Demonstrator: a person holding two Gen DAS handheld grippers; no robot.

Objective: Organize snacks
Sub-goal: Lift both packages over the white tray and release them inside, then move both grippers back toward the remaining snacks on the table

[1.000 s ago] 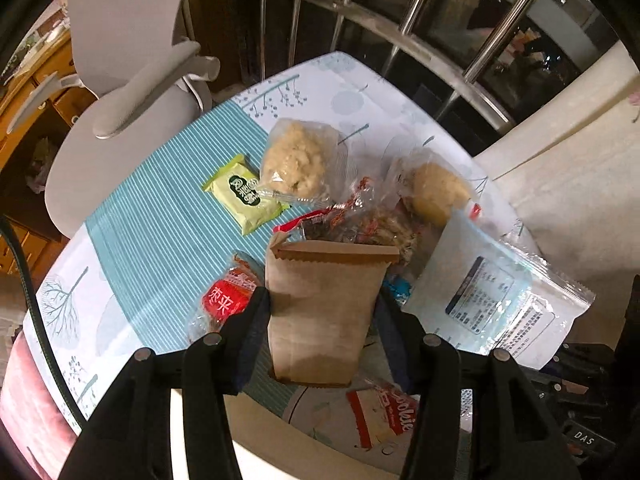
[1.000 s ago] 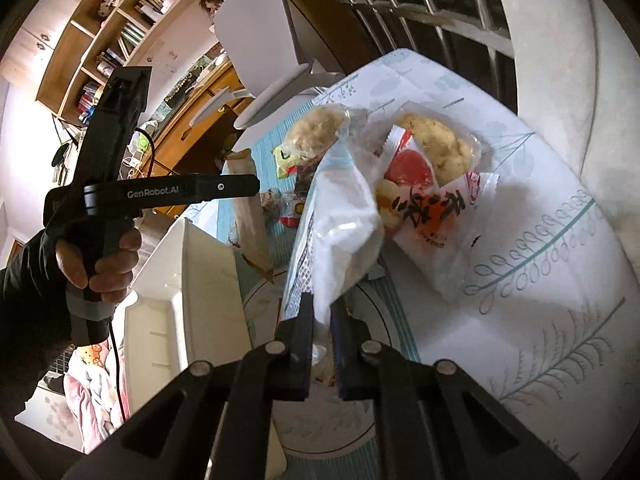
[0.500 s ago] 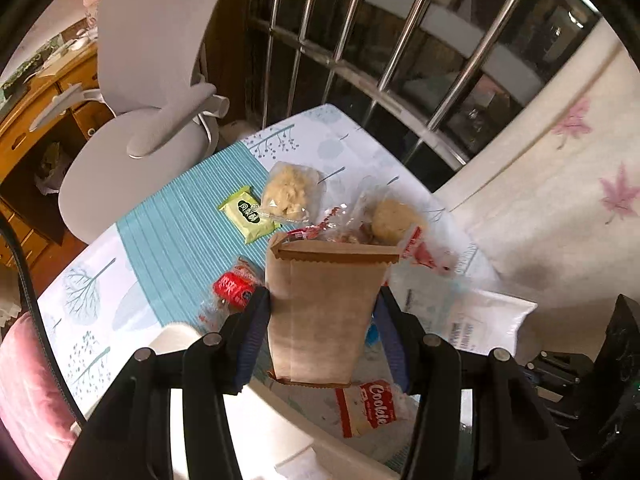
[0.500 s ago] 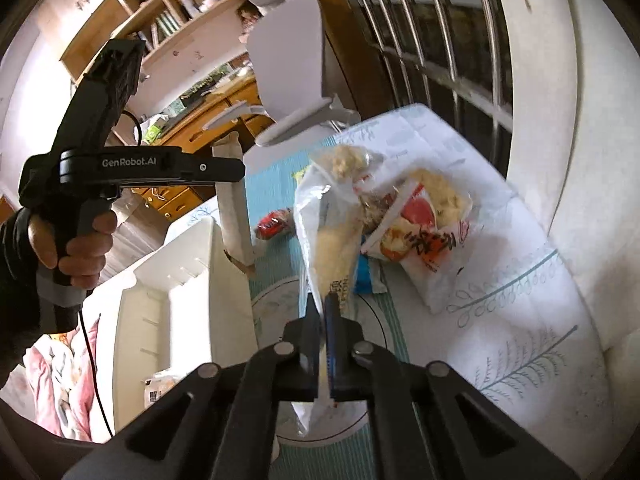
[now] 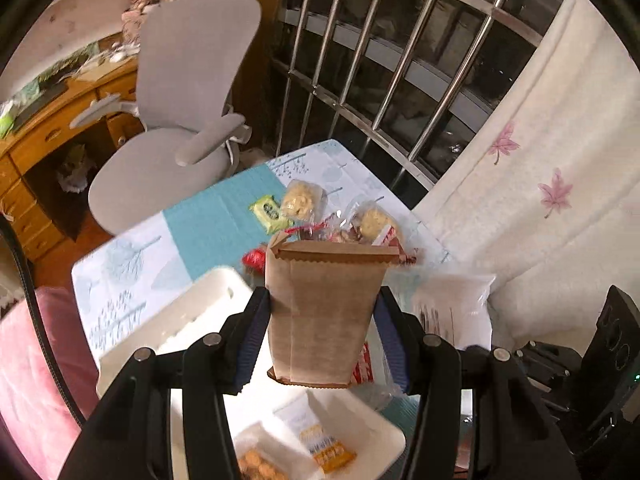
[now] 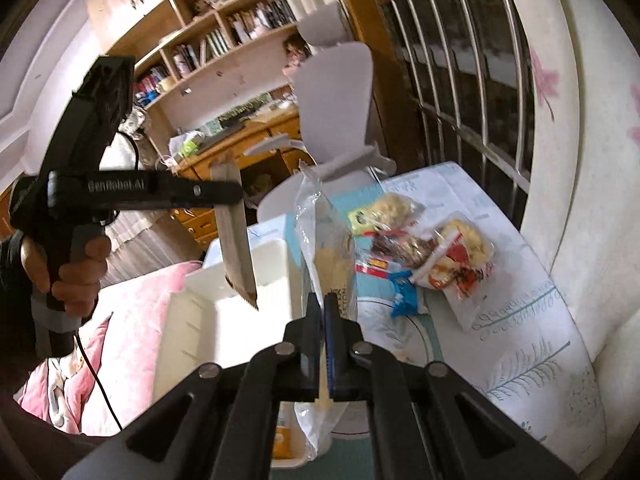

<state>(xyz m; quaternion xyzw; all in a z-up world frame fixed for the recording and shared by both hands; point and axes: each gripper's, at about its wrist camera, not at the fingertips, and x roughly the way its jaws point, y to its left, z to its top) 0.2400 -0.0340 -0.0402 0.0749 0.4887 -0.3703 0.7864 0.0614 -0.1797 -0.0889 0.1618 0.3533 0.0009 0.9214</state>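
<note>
Left wrist view: the left claw [image 5: 322, 334], partly open, clamps an upright brown paper snack bag [image 5: 324, 312] above a white plastic bin [image 5: 192, 320]; beyond, a table [image 5: 208, 220] in a teal-and-white leaf-print cloth, a grey office chair [image 5: 180, 120], barred window [image 5: 400, 60].

Right wrist view: the right claw [image 6: 323, 322], closed tight, pinches a clear plastic snack packet [image 6: 328, 252] over the bin's edge; loose wrapped snacks [image 6: 420, 244] lie on the cloth, wooden bookshelves [image 6: 224, 40] behind.

my left gripper [image 5: 322, 338] points steeply down, its blue-padded jaws part open and pressed on both sides of what it carries. my left hand [image 6: 68, 268] wraps its handle, dark sleeve at the wrist. my right gripper [image 6: 323, 334] tilts down, jaws squeezed almost together, pinching something thin.
</note>
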